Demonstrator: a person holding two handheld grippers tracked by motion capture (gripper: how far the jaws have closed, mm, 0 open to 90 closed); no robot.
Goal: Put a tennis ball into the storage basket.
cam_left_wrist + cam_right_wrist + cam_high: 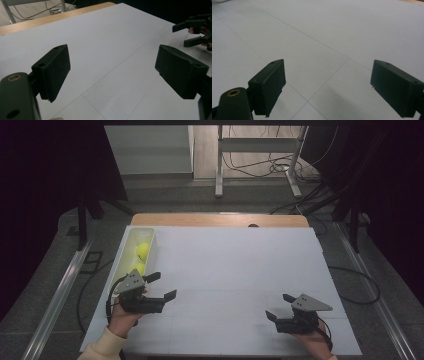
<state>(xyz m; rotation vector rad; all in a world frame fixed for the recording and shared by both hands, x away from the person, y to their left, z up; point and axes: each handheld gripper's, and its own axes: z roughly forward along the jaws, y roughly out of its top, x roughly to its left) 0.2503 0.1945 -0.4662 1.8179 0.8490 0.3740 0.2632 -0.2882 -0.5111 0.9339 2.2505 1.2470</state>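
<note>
My left gripper hovers over the white table sheet at the front left, just below a pale tray. Its jaws stand apart with nothing between them, and the left gripper view shows bare sheet between the two black pads. Two yellow-green balls lie in the tray, one behind the other. My right gripper rests near the front right of the sheet, also open and empty. It appears far off in the left gripper view as the other gripper. In the right gripper view the right gripper spans plain sheet.
The wooden table edge runs along the far side. Beyond it stand a metal frame and loose cables on the floor. Rails flank the table on both sides.
</note>
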